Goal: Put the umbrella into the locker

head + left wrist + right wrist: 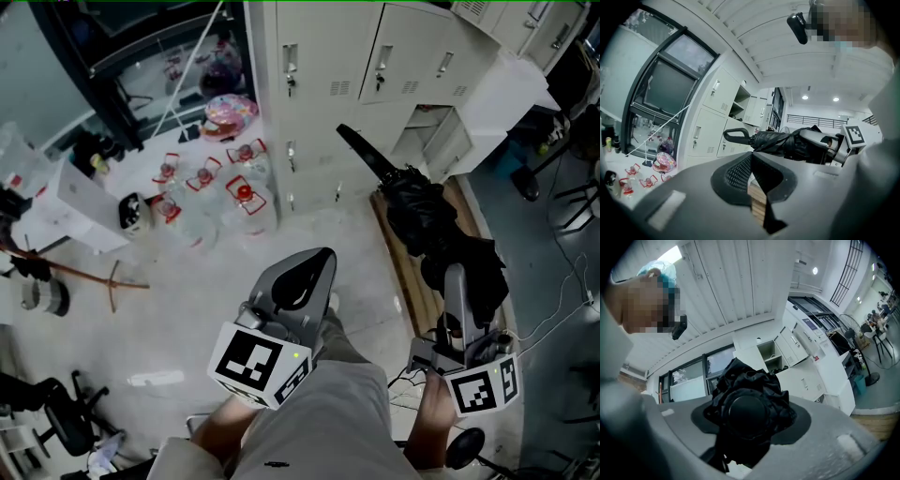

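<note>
A black folded umbrella is held level in my right gripper, whose jaws are shut on its bunched fabric. Its curved handle points at the white lockers. One low locker stands open, its door swung to the right. In the right gripper view the umbrella's round end fills the space between the jaws. My left gripper is shut and holds nothing, left of the umbrella. The left gripper view has those jaws together, with the umbrella and its handle beyond.
Several water jugs with red handles stand on the floor left of the lockers. A wooden pallet lies under the umbrella. Cables run over the grey floor at right. An office chair sits at the lower left.
</note>
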The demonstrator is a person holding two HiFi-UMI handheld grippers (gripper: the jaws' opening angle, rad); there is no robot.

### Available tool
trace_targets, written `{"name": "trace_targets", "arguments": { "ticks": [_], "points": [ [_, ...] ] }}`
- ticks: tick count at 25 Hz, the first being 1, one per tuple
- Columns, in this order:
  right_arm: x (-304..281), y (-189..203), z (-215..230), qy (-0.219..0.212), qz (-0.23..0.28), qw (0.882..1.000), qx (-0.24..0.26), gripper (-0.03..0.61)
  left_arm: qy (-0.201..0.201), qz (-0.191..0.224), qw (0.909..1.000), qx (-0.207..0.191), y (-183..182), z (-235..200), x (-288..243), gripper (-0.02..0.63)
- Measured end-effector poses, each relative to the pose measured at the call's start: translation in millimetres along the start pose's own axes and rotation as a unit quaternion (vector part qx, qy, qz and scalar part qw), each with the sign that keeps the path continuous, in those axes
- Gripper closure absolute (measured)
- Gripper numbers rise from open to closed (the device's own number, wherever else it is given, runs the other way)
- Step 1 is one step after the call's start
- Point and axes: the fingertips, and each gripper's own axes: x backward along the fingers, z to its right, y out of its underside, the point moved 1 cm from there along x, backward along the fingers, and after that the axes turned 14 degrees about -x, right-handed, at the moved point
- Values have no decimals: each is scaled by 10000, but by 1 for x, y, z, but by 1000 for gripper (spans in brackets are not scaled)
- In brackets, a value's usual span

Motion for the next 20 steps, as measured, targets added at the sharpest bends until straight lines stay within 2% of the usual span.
{"name": "trace_targets", "arguments": {
  "ticks": [10,20],
  "points": [
    [-68,-20,46,-101,16,9998,-145,327,191,-85,9997,-144,-11,-22,-94,600],
    [-135,-52,87,-243,106,9996,-120,327,94,-226,9995,-203,-19,-57,-175,600]
  ]
}}
